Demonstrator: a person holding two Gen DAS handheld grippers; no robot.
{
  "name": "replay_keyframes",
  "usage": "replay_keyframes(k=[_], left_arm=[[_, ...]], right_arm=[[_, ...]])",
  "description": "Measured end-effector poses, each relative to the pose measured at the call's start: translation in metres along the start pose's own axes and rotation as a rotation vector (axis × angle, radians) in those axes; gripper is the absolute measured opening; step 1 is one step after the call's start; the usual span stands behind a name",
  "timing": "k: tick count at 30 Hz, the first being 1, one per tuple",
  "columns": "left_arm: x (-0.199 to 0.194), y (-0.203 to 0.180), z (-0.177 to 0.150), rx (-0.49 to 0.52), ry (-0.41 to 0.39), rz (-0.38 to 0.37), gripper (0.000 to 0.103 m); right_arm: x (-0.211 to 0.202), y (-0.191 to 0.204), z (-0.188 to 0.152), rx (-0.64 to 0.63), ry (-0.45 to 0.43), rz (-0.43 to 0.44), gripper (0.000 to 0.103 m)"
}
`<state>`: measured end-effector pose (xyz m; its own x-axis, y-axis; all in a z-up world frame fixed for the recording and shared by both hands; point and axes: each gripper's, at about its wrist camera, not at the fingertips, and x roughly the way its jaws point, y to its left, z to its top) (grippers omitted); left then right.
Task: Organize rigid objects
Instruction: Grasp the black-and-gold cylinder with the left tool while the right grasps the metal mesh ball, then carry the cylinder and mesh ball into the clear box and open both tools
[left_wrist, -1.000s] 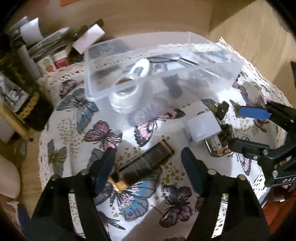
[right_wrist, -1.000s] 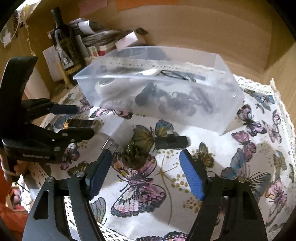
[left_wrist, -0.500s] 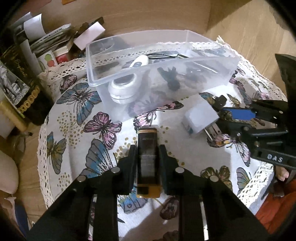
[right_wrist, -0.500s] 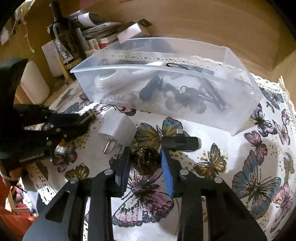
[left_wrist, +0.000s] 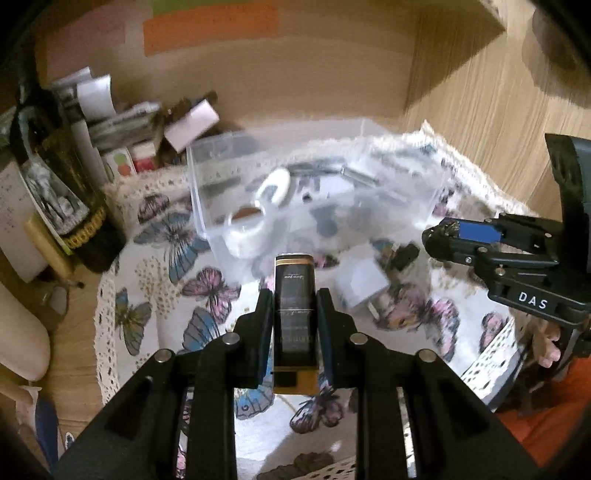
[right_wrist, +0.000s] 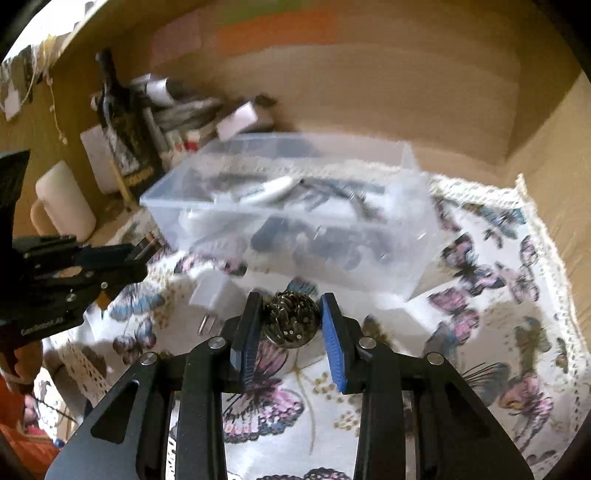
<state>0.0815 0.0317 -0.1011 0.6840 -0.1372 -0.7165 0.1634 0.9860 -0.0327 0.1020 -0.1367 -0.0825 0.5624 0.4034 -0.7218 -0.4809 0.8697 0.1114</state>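
Left gripper (left_wrist: 294, 310): clenching the dark gold-banded case (left_wrist: 294, 295), lifted off the butterfly cloth (left_wrist: 155, 332).
Right gripper (right_wrist: 291, 328): gripping the metal filigree ball (right_wrist: 291, 319).
Case axis: pointing along the fingers toward the clear bin (left_wrist: 295, 199).
Bin: lying straight ahead of both grippers, seemingly nearer the left.

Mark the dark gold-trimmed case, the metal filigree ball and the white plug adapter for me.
dark gold-trimmed case (left_wrist: 294, 295), left wrist view, middle of its top face.
metal filigree ball (right_wrist: 291, 319), right wrist view, centre of its front.
white plug adapter (right_wrist: 212, 291), right wrist view, its white body.
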Motion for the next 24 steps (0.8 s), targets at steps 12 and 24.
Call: replay_keyframes(k=[12, 24], left_arm=[[-0.031, -0.007, 0.040, -0.028, -0.178, -0.011, 0.023], [-0.023, -0.005, 0.089, -0.027, -0.237, 0.004, 0.023]], right_arm=[[-0.026, -0.012, 0.037, -0.032, -0.129, -0.060, 0.029], [-0.029, -0.015, 0.071, -0.066, -0.206, -0.074, 0.029]])
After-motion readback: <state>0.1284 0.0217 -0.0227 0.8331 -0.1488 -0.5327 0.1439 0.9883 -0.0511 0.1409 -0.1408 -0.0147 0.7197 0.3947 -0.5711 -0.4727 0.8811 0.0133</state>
